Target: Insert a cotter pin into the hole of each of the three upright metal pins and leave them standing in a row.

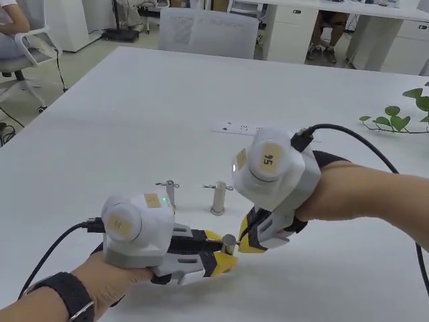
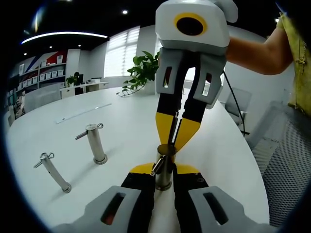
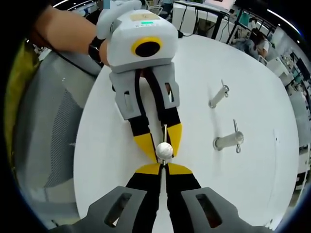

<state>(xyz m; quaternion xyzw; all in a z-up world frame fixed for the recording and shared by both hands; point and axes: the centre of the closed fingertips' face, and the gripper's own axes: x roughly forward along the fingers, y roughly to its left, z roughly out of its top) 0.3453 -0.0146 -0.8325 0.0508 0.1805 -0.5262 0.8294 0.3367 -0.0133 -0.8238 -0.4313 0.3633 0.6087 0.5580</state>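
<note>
My left gripper (image 2: 164, 168) is shut on a thick metal pin (image 2: 164, 178) that stands upright on the white table (image 1: 134, 121). From above, my right gripper (image 2: 173, 145) is shut on a thin cotter pin (image 2: 173, 125), whose tip is at the pin's head. In the right gripper view the cotter pin (image 3: 164, 133) runs from my right gripper (image 3: 164, 168) over the pin's round top (image 3: 164, 150). Two other pins stand nearby, each with a cotter pin through it: a thick one (image 1: 218, 198) and a thin one (image 1: 169, 192). Both grippers meet at the held pin (image 1: 229, 242).
A white power strip (image 1: 244, 127) lies beyond the pins. A green plant (image 1: 402, 114) sits at the right edge. A grey chair (image 1: 208, 30) stands at the far side of the table. Black cables trail from both grippers. People sit at desks behind.
</note>
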